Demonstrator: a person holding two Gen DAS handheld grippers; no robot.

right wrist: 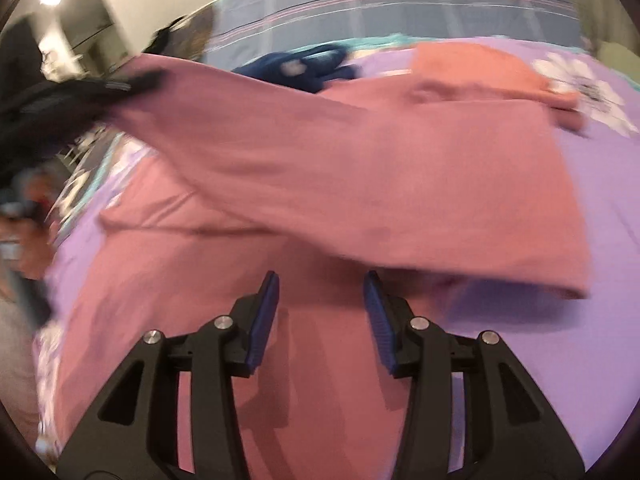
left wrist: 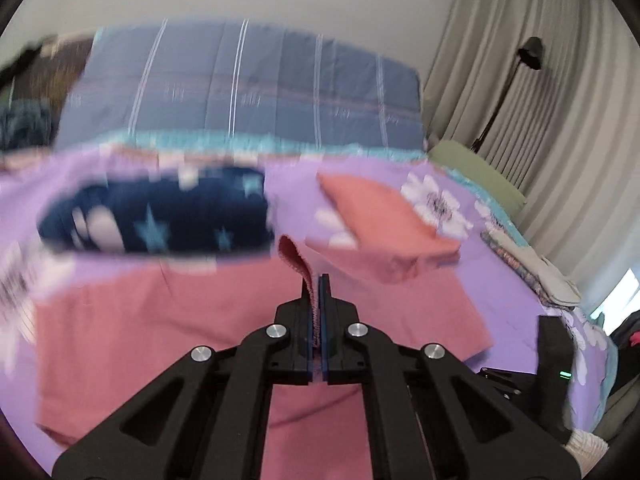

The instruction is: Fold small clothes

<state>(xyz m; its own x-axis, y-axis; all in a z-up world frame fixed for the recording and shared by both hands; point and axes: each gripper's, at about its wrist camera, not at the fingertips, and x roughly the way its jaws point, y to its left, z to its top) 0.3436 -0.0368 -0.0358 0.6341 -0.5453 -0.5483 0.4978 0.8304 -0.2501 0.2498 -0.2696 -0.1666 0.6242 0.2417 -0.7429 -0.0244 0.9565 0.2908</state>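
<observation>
A pink garment (left wrist: 180,308) lies spread on the purple flowered bedsheet (left wrist: 512,288). My left gripper (left wrist: 318,280) is shut on an edge of the pink garment, which curls up out of the jaws. In the right wrist view the left gripper (right wrist: 132,80) holds a raised flap of the pink garment (right wrist: 360,184) lifted over the rest. My right gripper (right wrist: 322,280) is open and empty just above the flat part of the garment. A folded salmon cloth (left wrist: 384,216) and a navy star-print garment (left wrist: 160,216) lie farther back.
A blue striped quilt (left wrist: 248,88) lies folded at the bed's head. A green pillow (left wrist: 480,168), beige curtains (left wrist: 560,120) and a black floor lamp (left wrist: 528,56) stand to the right. The bed's right edge (left wrist: 588,360) drops off near my right gripper's body (left wrist: 554,352).
</observation>
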